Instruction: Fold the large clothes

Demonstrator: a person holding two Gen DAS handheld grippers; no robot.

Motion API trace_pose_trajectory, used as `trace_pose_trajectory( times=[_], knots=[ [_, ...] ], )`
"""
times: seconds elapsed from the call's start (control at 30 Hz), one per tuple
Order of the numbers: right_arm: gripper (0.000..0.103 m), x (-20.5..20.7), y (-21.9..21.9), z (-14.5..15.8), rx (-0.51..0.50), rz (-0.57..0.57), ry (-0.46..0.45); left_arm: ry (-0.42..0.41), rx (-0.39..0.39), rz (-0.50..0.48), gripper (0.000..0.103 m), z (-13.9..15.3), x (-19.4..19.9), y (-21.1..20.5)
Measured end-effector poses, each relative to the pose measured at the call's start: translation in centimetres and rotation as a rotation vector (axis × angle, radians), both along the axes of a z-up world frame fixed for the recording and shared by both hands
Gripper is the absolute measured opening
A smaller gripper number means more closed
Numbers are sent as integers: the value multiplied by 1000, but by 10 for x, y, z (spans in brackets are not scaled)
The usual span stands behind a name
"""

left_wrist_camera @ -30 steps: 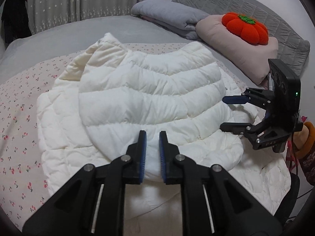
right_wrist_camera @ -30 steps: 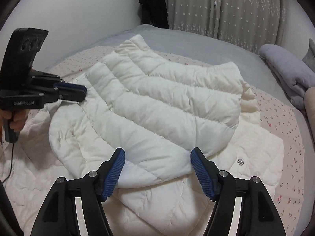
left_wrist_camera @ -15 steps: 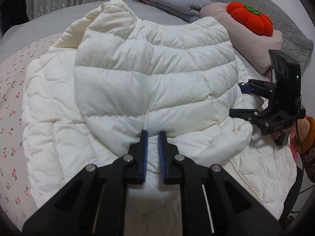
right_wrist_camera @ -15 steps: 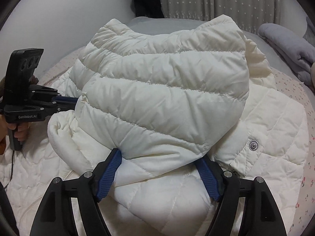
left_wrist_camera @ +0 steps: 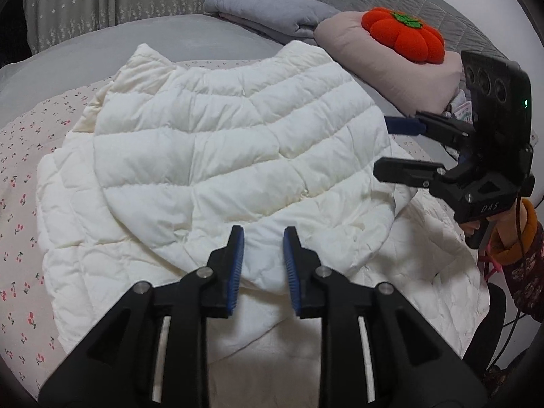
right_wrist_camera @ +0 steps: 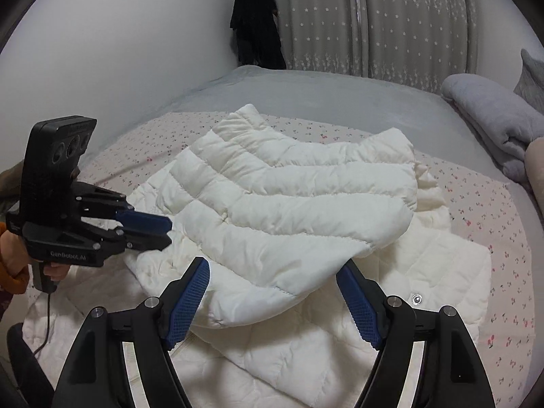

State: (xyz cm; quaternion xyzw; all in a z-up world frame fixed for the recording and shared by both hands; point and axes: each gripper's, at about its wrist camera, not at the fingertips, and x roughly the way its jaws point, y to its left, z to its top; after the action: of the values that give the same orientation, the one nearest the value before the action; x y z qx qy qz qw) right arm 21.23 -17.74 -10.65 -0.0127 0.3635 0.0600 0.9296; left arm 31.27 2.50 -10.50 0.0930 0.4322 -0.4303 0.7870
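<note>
Since half a second ago we've pulled both tools back from the jacket: the lifted fold is down again and the left jaws, near shut then, have parted.

Left hand-held gripper (left_wrist_camera: 263, 265): jaws partly apart, nothing between them, hovering at the near hem of the white puffer jacket (left_wrist_camera: 231, 156). From the right wrist view its fingers look close together; we read them as released, not gripping fabric.

Right hand-held gripper (right_wrist_camera: 273, 301): jaws spread wide, nothing held. The jacket's folded edge (right_wrist_camera: 272, 231) lies between and just past the fingertips; we cannot tell if the pads touch it.

Jacket lies on the bed (right_wrist_camera: 306, 91), over a cherry-print sheet (left_wrist_camera: 20, 183). Upper part is folded over the lower layer, quilted seams running across. One snap button (right_wrist_camera: 416, 300) shows on the lower layer, near the right finger.

Around it: folded grey blanket (left_wrist_camera: 265, 6) and a pink pillow (left_wrist_camera: 384, 61) at the head end, orange pumpkin cushion (left_wrist_camera: 404, 35) on top of the pillow. Grey star-print curtain (right_wrist_camera: 374, 17) behind, dark garment (right_wrist_camera: 255, 27) hanging in the corner.
</note>
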Motion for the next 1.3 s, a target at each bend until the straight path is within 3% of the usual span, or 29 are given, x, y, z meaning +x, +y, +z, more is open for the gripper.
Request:
trace_pose_trajectory(
  times=[0.17, 0.33, 0.63, 0.83, 1.07, 1.3],
  knots=[
    [79, -15, 0, 14, -67, -16, -60, -5, 47, -19, 26, -17, -7, -6],
    [82, -12, -5, 23, 14, 33, -66, 7, 38, -18, 27, -21, -6, -4],
    [82, 16, 24, -39, -87, 94, 125, 13, 17, -24, 27, -33, -4, -3],
    [83, 20, 23, -64, -119, 98, 160, 37, -31, -18, 27, -44, -1, 5],
    [85, 20, 25, -42, -110, 87, 186, 81, -13, 21, 28, -28, 1, 8],
    [85, 22, 20, -12, -77, 66, 212, 57, 46, 51, 50, -5, -5, 3]
  ],
)
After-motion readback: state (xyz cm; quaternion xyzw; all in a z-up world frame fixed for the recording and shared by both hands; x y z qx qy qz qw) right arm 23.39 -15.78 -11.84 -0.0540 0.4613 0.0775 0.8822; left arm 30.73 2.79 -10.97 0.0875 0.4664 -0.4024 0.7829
